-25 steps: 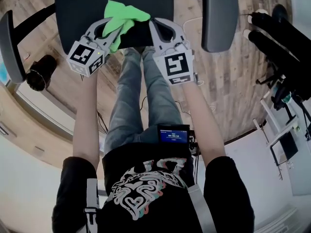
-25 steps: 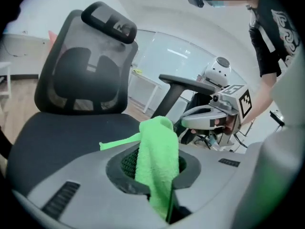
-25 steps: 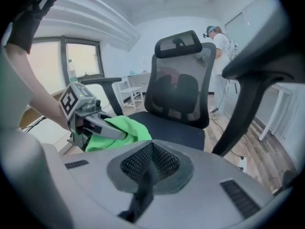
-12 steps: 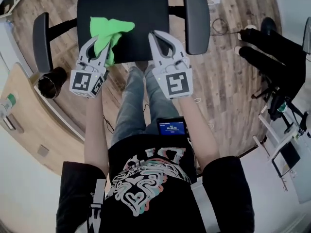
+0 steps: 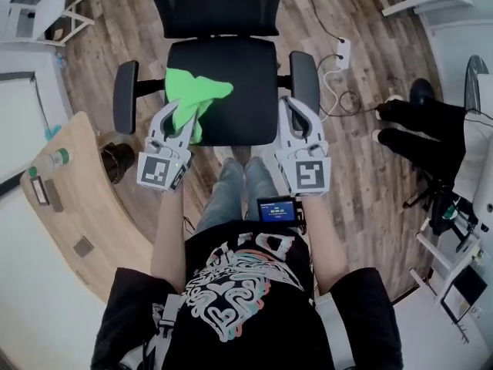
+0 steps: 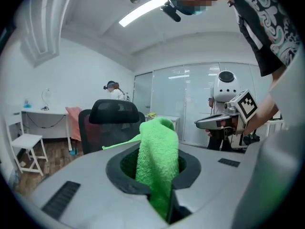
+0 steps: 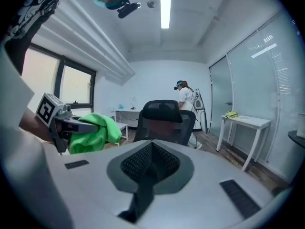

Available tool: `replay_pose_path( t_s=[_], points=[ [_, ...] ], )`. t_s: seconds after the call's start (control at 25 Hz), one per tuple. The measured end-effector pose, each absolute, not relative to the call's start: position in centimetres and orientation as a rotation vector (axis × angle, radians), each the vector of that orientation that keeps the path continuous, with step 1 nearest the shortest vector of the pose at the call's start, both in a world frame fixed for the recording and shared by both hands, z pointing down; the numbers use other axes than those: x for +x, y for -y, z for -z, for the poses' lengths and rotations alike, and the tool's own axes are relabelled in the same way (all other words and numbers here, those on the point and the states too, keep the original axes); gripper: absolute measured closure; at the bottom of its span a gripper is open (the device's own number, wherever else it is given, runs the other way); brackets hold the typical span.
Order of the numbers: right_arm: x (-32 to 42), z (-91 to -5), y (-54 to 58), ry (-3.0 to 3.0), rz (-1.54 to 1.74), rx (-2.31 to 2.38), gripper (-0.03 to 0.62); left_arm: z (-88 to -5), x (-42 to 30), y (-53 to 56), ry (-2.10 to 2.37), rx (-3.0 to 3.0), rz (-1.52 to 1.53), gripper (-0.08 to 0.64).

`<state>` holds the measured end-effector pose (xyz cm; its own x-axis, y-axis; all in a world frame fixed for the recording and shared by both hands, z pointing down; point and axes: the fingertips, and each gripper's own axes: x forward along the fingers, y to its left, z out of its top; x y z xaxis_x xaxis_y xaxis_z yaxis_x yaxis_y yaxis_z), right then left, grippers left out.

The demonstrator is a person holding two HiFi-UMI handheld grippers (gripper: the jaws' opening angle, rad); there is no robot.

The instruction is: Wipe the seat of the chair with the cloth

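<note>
A second ago only the front of the seat (image 5: 239, 91) filled the top of the head view; now the backrest (image 5: 219, 2) shows too. The cloth (image 5: 196, 95) in the left hand-held gripper (image 5: 183, 118) has moved from the seat's front middle to its left edge. The right hand-held gripper (image 5: 298, 108) has slid off the seat's front toward the right armrest (image 5: 304, 72).
</note>
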<state>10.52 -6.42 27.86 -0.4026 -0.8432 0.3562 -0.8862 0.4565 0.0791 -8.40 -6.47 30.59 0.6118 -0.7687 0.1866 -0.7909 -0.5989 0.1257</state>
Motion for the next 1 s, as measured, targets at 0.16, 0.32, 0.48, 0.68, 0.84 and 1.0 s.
replay_pose_path(
  t_s=[0.16,0.32,0.48,0.68,0.84,1.0],
  points=[
    [11.5,-24.9,5.4,2.375,-0.188,1.489,0.592,-26.0,-8.3,6.0,1.307,2.699,-0.169,0.503],
    [11.9,-22.1,4.6,2.453,-0.3,1.55,0.592,-22.4,-8.8,5.2,1.355,2.69,-0.191,0.503],
    [11.5,-19.7,3.8,2.505,-0.309,1.546,0.592,-20.4,-10.1,4.6,1.429,2.685,-0.174,0.503],
    [10.4,-17.7,3.2,2.528,-0.279,1.487,0.592,-18.6,-11.3,4.3,1.503,2.612,-0.121,0.503],
    [10.1,-15.8,3.5,2.557,-0.224,1.48,0.592,-16.6,-10.4,4.4,1.501,2.658,-0.095,0.503],
    [10.2,-14.8,4.1,2.579,-0.203,1.5,0.592,-15.4,-9.6,4.5,1.494,2.69,-0.074,0.503]
  ],
)
